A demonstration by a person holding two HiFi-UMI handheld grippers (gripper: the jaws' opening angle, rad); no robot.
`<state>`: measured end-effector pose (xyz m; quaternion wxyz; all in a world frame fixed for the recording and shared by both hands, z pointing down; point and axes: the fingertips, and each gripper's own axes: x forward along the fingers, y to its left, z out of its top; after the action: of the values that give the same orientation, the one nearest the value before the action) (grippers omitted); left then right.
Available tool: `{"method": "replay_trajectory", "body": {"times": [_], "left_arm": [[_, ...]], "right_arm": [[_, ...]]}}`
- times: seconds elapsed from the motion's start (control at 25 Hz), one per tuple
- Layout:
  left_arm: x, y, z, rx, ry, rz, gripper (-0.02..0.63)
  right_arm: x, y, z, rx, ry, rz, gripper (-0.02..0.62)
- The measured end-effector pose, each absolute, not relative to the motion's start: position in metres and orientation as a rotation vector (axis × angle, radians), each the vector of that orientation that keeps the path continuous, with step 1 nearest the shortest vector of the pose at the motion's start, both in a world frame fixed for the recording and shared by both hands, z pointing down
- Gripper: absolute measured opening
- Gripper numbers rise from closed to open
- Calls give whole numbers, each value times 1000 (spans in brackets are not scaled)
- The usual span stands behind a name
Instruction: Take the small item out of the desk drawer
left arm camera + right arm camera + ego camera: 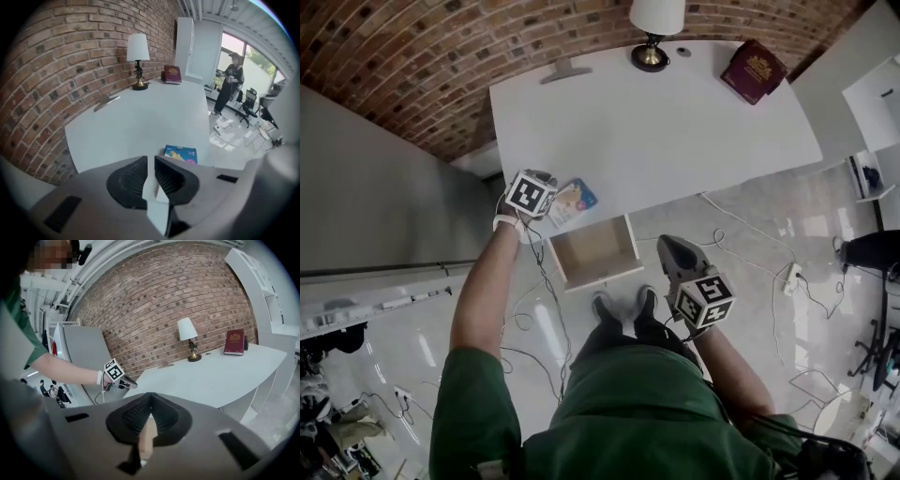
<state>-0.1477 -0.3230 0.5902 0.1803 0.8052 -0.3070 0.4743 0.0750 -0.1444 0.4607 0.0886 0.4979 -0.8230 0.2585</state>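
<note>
left gripper: jaws narrow, gripping nothing | right gripper: jaws together | small blue flat packet: near-left edge of white desk | pale wooden drawer: open

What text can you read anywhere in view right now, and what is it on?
No text can be read.
Blue packet on the desk: printed wording, too small and blurred to read.
Red book: gold emblem and lettering, too blurred to read.
Left marker cube and right marker cube: black-and-white square patterns only, no words.
</note>
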Motion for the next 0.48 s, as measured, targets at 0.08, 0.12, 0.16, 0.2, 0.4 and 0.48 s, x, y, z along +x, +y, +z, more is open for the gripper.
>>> {"method": "replay_trajectory", "body": {"times": [0.08, 0.12, 0.16, 0.2, 0.4, 0.48], "left_arm": [[-149, -319, 580, 2294, -924, 1321, 25], [-150, -317, 575, 2304, -947, 1308, 25], [-150, -314, 569, 2314, -968, 1293, 25], [-150, -311, 564, 2323, -989, 1276, 25], [-149, -296, 519, 2400, -1110, 1195, 25], [-150, -290, 502, 2419, -1158, 1142, 25]], "right_arm": [[71, -145, 457, 1464, -2477, 771, 3], [68, -146, 455, 1454, -2489, 769, 3], [66, -146, 454, 1442, -2496, 762, 3], [64, -146, 451, 1430, -2504, 754, 3], [52, -145, 439, 1378, -2539, 718, 3], [49, -146, 434, 1359, -2545, 683, 3]]}}
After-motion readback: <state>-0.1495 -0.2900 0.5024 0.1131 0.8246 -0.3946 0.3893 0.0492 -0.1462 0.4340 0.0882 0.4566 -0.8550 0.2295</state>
